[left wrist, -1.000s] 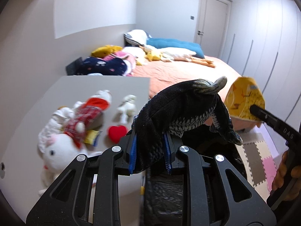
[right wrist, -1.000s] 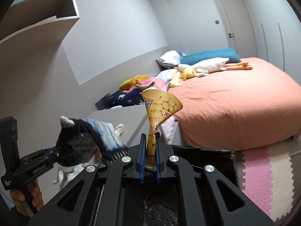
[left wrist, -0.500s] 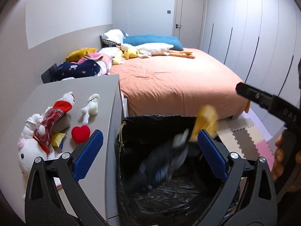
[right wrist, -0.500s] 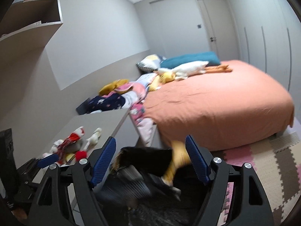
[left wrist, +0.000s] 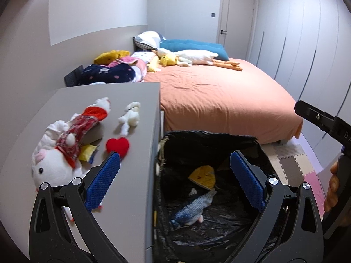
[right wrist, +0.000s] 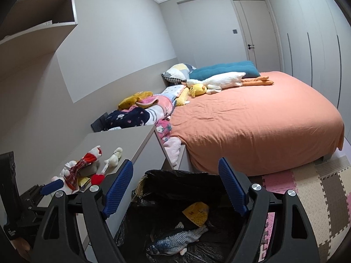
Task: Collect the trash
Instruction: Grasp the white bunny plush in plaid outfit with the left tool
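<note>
A bin lined with a black bag [left wrist: 252,141] [right wrist: 166,176] stands beside a grey cabinet. Inside it lie a grey-blue plush fish [left wrist: 193,208] [right wrist: 175,240] and a yellow snack bag [left wrist: 203,175] [right wrist: 196,213]. My left gripper [left wrist: 175,175] is open and empty above the bin's left rim. My right gripper [right wrist: 175,186] is open and empty above the bin; its body shows at the right edge of the left wrist view [left wrist: 324,120]. The left gripper's tip shows in the right wrist view [right wrist: 52,185].
On the grey cabinet top [left wrist: 140,100] lie a white plush rabbit in red plaid [left wrist: 59,146], a small white plush [left wrist: 129,118], a red heart [left wrist: 117,145] and a yellow wrapper [left wrist: 87,151]. An orange bed [left wrist: 219,100] lies behind, foam floor mats [right wrist: 318,192] to the right.
Both grippers opened and dropped the plush fish and the snack bag, which now lie at the bottom of the bin. Both grippers stay open above it.
</note>
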Demonstrator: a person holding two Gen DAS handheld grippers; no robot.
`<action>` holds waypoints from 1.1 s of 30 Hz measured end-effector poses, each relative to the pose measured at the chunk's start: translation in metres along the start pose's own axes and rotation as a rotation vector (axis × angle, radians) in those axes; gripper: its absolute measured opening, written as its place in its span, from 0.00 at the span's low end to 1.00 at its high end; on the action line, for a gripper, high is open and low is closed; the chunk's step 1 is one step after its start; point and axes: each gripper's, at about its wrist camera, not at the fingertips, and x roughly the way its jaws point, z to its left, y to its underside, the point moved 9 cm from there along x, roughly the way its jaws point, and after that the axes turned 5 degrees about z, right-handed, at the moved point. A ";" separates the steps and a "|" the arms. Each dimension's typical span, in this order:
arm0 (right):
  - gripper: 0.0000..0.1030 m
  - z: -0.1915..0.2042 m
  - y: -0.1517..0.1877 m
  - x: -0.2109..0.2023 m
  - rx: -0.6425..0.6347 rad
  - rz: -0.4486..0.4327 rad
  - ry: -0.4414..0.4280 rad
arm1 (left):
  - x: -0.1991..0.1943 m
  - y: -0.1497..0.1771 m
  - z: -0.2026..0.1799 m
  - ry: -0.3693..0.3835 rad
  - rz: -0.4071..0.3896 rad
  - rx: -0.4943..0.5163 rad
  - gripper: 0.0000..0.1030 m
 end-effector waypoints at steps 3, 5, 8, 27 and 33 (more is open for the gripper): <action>0.79 0.009 0.003 0.005 -0.014 0.012 -0.010 | -0.001 0.001 0.015 -0.027 0.001 -0.008 0.94; 0.80 0.016 0.005 0.010 -0.021 0.019 -0.014 | -0.002 0.002 0.025 -0.042 0.001 -0.012 0.94; 0.80 0.028 0.008 0.019 -0.030 0.034 -0.026 | -0.003 0.004 0.040 -0.069 0.004 -0.021 0.94; 0.80 0.089 0.031 0.078 -0.099 0.138 -0.082 | 0.008 0.009 0.137 -0.203 0.041 -0.099 0.94; 0.80 0.102 0.034 0.095 -0.110 0.163 -0.090 | 0.025 0.003 0.153 -0.252 0.067 -0.066 0.94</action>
